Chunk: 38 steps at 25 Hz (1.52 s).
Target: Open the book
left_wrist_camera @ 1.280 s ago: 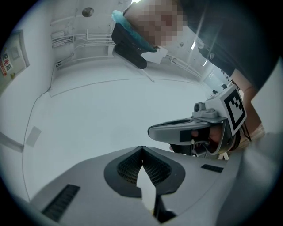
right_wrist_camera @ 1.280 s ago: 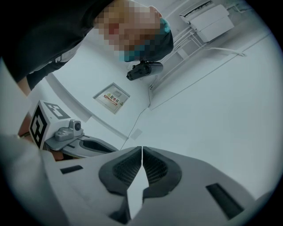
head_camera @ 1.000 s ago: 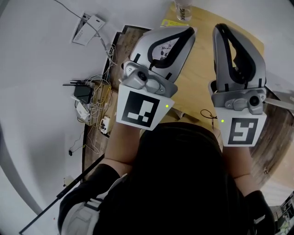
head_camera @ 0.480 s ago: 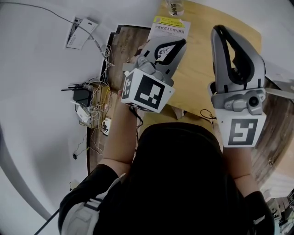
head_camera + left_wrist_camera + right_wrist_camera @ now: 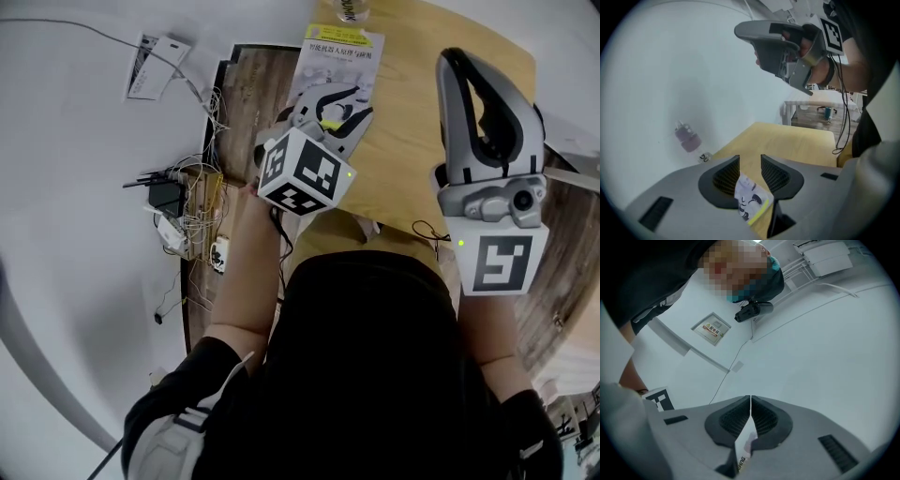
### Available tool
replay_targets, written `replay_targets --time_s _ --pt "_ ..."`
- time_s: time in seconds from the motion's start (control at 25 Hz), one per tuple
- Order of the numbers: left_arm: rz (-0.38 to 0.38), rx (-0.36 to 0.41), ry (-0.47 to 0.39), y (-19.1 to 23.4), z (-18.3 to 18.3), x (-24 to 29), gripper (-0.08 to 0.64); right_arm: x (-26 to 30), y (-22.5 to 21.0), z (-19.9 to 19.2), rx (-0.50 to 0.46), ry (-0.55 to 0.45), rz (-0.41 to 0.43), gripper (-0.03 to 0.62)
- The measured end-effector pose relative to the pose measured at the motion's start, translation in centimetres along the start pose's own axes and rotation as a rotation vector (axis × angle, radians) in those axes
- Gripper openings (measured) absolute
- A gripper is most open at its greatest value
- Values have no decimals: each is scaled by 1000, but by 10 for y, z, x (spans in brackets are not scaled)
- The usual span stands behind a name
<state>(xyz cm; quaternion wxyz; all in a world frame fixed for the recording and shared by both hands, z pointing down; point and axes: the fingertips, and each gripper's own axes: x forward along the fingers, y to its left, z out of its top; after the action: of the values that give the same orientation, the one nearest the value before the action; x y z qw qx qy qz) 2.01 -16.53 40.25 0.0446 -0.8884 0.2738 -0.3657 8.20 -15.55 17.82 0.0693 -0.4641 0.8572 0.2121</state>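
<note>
I see one book [image 5: 339, 54], lying closed on the one wooden table [image 5: 422, 131]. My left gripper [image 5: 750, 161] hangs over the book, its jaws spreading, with the cover showing between them. My right gripper [image 5: 750, 400], raised to the right of the book, is pressed together. One glass [image 5: 352, 8] stands beyond the book.

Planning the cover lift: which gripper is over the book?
The left gripper, tilted down over the near end of the book, jaws opening, nothing pinched. The right gripper is shut, off to the side.
</note>
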Motion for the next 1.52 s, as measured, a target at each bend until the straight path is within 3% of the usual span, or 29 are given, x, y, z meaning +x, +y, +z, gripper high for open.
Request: replay_targets --time_s 0.16,0.68,1.16,1.52 --pt "-71 -15 90 -11 -27 16 160 6 2 -7 8 13 4 31" --pt "-191 -60 213 -31 -82 58 160 13 6 -28 20 46 20 31" --pt "-261 -115 308 -51 -125 79 160 14 5 -39 24 68 12 31" --pt "-253 -129 358 -52 -142 90 159 14 5 -45 33 85 15 31"
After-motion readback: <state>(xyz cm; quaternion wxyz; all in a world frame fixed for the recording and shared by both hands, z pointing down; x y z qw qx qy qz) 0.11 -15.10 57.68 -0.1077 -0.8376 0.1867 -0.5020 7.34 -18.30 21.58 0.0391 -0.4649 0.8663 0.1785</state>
